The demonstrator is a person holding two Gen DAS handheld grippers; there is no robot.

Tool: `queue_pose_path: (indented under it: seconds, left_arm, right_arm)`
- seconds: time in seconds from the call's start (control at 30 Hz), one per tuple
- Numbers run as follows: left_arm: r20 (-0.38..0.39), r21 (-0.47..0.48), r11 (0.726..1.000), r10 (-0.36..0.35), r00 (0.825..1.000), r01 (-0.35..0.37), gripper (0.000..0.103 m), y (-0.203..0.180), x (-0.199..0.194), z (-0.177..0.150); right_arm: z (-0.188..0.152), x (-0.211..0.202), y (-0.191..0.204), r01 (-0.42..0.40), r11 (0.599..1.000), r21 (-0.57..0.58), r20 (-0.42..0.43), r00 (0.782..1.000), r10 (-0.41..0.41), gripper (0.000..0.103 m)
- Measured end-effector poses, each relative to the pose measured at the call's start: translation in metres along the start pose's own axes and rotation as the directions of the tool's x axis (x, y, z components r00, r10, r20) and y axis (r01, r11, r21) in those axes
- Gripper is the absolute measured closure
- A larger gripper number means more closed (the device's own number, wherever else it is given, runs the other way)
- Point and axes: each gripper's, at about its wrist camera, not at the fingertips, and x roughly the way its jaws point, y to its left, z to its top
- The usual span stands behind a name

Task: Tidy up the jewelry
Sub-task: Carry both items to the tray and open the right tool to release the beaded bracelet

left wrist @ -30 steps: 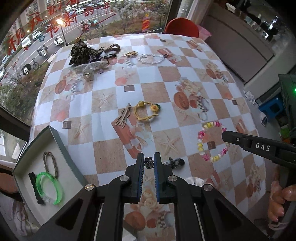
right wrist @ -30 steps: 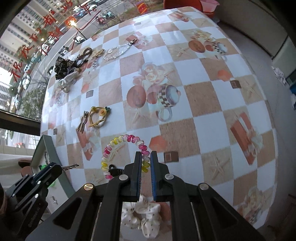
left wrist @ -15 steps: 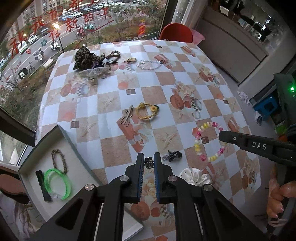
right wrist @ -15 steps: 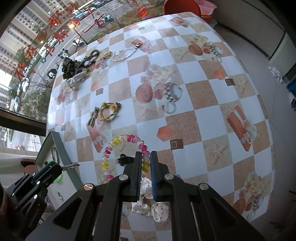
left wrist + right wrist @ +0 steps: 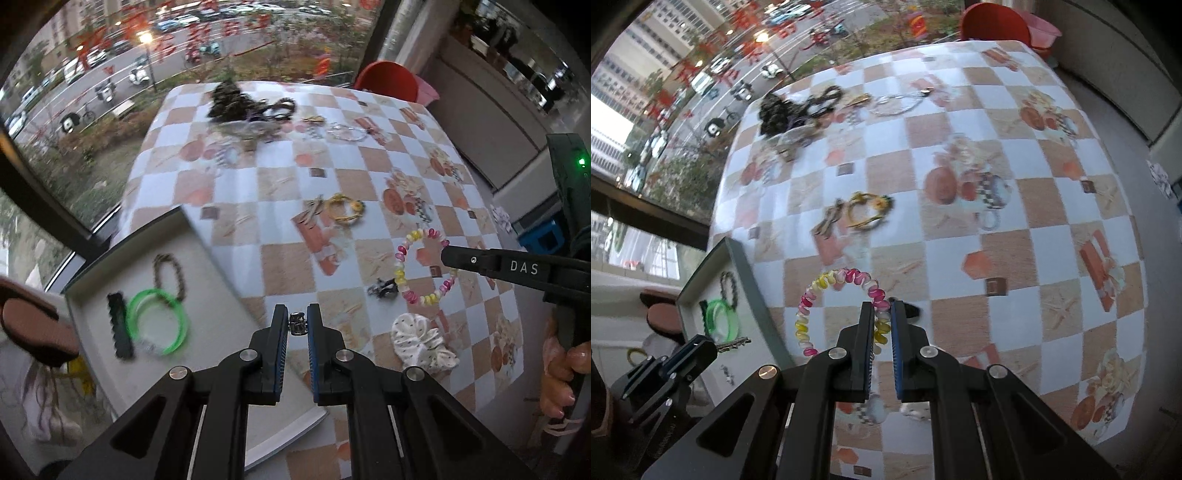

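Item 1: small metal clip [image 5: 296, 323], dark and shiny, being pinched at tips of left gripper [image 5: 297, 320], above tray edge, prob. for dropping in. Item 2: coil bracelet [image 5: 837, 309], pink/yellow plastic spiral, being clamped by right gripper [image 5: 882, 318], lifted off checked tablecloth [image 5: 1027, 206]. Tray [image 5: 207, 258], flat w/ raised rim, is holding green bangle [image 5: 159, 321], braided band, black comb. Still being left out: white scrunchie [image 5: 421, 341], yellow bracelet [image 5: 345, 209], far pile.

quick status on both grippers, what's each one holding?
Left gripper: closed on a small metal clip.
Right gripper: closed on the pink-and-yellow spiral hair tie.
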Motion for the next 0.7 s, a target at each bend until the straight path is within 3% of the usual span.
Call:
queue_pose_path:
  seconds: [0.33,0.7]
  left_arm:
    - [-0.006,-0.131,0.990,0.048,0.999,-0.049,0.089,0.049,-0.015,-0.033]
    - [-0.073,-0.247,0.963,0.096,0.993,-0.112,0.089,0.095,-0.005,-0.072]
  right_arm:
    - [-0.012,0.023,0.065,-0.063,0.988,-0.138,-0.073,0.996,0.053,0.094]
    - [-0.024,0.055,0.131,-0.129,0.952,-0.278,-0.166,0.983,0.085,0.094]
